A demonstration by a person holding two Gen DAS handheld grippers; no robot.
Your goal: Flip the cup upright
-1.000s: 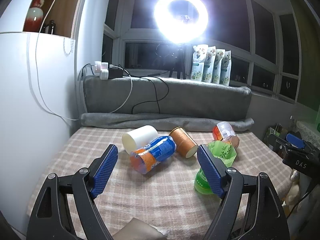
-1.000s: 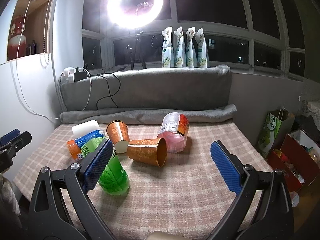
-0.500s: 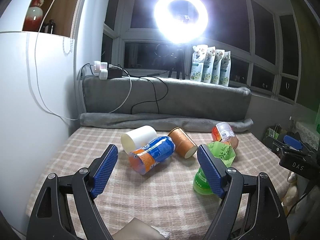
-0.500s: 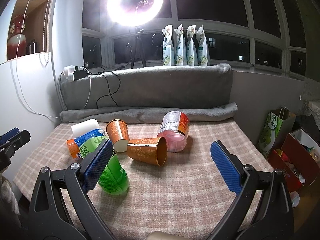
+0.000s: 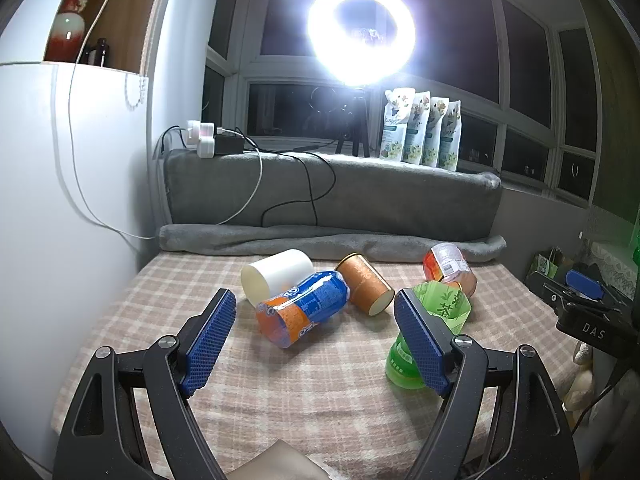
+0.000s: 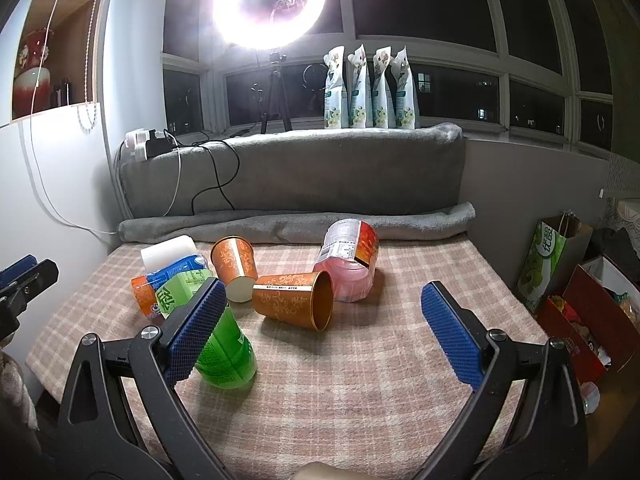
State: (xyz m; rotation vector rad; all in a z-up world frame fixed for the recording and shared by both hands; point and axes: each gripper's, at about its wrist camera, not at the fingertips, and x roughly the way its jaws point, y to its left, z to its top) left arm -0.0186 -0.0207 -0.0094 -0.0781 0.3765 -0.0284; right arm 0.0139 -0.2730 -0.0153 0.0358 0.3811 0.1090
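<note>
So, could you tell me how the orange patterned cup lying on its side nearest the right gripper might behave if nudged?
The orange patterned cup lies on its side, so it would probably roll, curving because it tapers. It looks empty, so likely light and easily pushed. The checked cloth may damp rolling somewhat.

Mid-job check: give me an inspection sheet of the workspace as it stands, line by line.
Surface: plaid cloth over the table, grey blanket rolled along its far edge.
Job's things: all on their sides: white cup, two orange cups, blue-orange bottle cup, green bottle cup, pink bottle cup, crowded together.
Clutter: nothing seen besides the cups.
Grippers: left gripper open, empty, facing the blue-orange cup; right gripper open, empty, facing the nearer orange cup.
Cables: white and black cables trail down the grey cushion from chargers.
Surroundings: ring light, four pouches on the sill, bags at right.
</note>
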